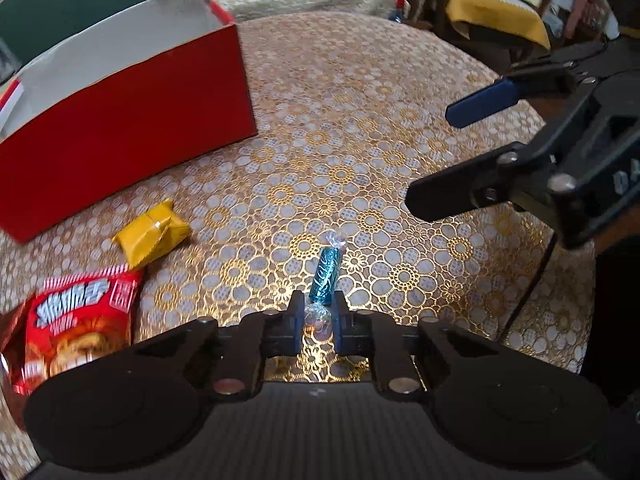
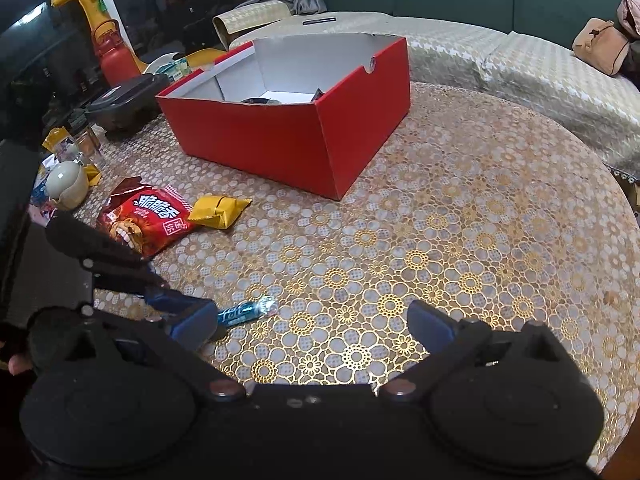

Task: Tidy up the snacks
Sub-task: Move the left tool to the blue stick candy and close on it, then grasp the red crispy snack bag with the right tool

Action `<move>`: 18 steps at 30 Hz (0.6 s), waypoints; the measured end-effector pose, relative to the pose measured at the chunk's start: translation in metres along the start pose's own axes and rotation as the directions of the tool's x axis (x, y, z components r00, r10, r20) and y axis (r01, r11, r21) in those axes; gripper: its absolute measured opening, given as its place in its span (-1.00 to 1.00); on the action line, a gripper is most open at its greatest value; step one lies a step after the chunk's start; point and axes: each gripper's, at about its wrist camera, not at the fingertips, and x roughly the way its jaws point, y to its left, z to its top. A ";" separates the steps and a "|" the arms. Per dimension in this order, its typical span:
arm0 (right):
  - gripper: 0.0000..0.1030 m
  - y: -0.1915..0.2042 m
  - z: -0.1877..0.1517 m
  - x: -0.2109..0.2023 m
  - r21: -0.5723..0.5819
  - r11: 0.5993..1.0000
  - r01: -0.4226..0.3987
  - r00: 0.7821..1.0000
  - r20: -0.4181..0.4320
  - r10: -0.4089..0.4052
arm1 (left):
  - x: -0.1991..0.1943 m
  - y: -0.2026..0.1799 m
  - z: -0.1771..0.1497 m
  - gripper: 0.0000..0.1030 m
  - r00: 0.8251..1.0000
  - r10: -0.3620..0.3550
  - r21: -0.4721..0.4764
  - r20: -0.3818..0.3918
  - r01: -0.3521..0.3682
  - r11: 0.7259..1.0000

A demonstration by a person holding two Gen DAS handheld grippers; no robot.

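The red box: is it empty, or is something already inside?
Not empty. The lidless red box shows dark wrapped items on its white floor.

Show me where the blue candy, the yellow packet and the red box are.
blue candy (image 1: 325,275), left wrist view, middle of wrapper.
yellow packet (image 1: 151,235), left wrist view, its top face.
red box (image 2: 256,136), right wrist view, front wall.

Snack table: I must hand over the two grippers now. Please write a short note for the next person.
Left gripper: shut on the near twisted end of the blue candy, which lies on the table.
Right gripper: open, holding nothing.
Red box: open, a few items already inside.
Left to do: put the blue candy, the yellow packet and the red snack bag into the box.
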 end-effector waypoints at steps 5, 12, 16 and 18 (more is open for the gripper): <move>0.94 0.007 0.006 0.003 -0.017 1.000 -0.011 1.000 0.000 0.011 | -0.020 0.012 -0.020 -0.75 1.000 0.002 -0.113 0.026 0.001 0.994; 0.92 0.038 0.017 0.018 -0.061 0.997 -0.050 0.999 -0.017 0.049 | -0.043 0.033 -0.056 -0.75 0.999 0.039 -0.236 0.027 -0.031 0.971; 0.92 0.065 0.029 0.030 -0.084 0.993 -0.080 0.997 -0.024 0.079 | -0.057 0.045 -0.077 -0.75 0.998 0.060 -0.306 0.028 -0.049 0.951; 0.92 0.080 0.037 0.039 -0.080 0.992 -0.100 0.995 -0.027 0.099 | -0.063 0.050 -0.087 -0.75 0.997 0.076 -0.325 0.024 -0.064 0.943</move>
